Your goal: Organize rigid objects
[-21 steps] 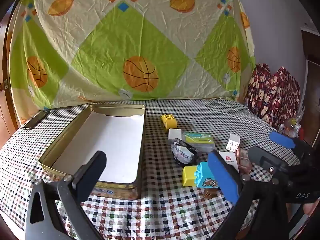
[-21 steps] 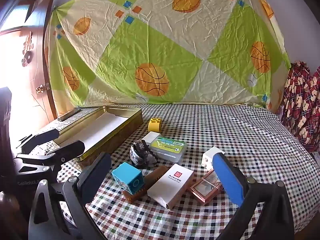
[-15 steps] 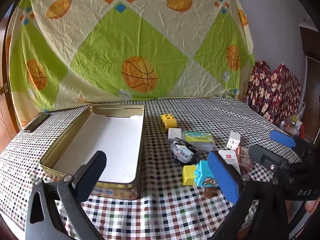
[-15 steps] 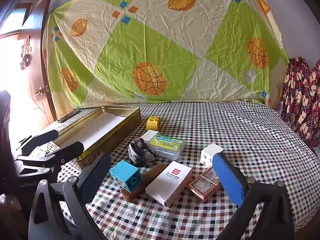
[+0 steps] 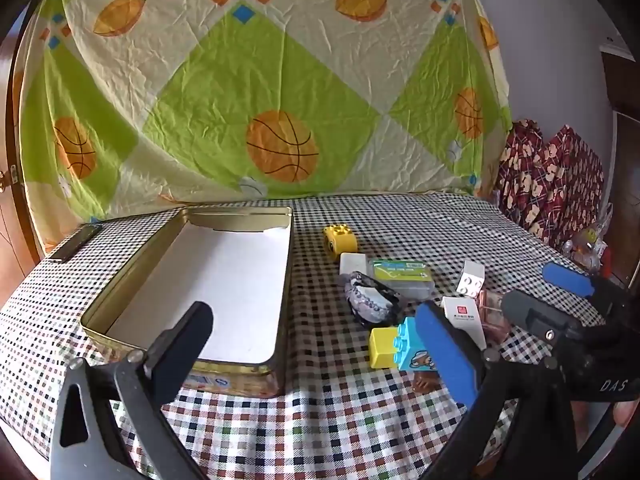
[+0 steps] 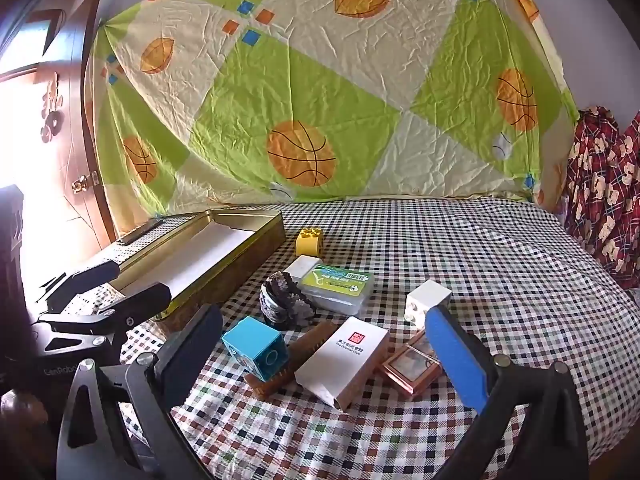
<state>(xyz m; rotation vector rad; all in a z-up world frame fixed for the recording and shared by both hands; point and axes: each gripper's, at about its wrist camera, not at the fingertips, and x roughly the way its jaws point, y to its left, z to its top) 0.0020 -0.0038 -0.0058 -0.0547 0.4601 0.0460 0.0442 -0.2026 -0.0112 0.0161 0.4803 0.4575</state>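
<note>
An open gold tin point(image 5: 280, 300) with a white bottom lies on the checked table, also in the right wrist view point(image 6: 256, 248). Right of it lie a yellow brick point(image 5: 340, 240), a green-lidded clear box point(image 6: 336, 288), a dark crumpled lump point(image 6: 284, 304), a blue block point(image 6: 256, 348), a brown comb point(image 6: 296, 356), a white carton point(image 6: 344, 360), a white brick point(image 6: 426, 304) and a copper frame point(image 6: 412, 366). My left gripper point(image 5: 316, 354) is open and empty at the tin's near corner. My right gripper point(image 6: 332, 358) is open and empty, just short of the carton.
A basketball-print sheet point(image 5: 280, 100) hangs behind the table. A dark phone point(image 5: 74, 242) lies at the far left edge. A wooden door point(image 6: 60, 120) stands left. Red patterned cloth point(image 6: 600, 200) is at the right. Each gripper shows in the other's view.
Both views have shifted slightly; the objects sit a little lower and closer in frame. Nothing on the table has moved and both grippers stay open.
</note>
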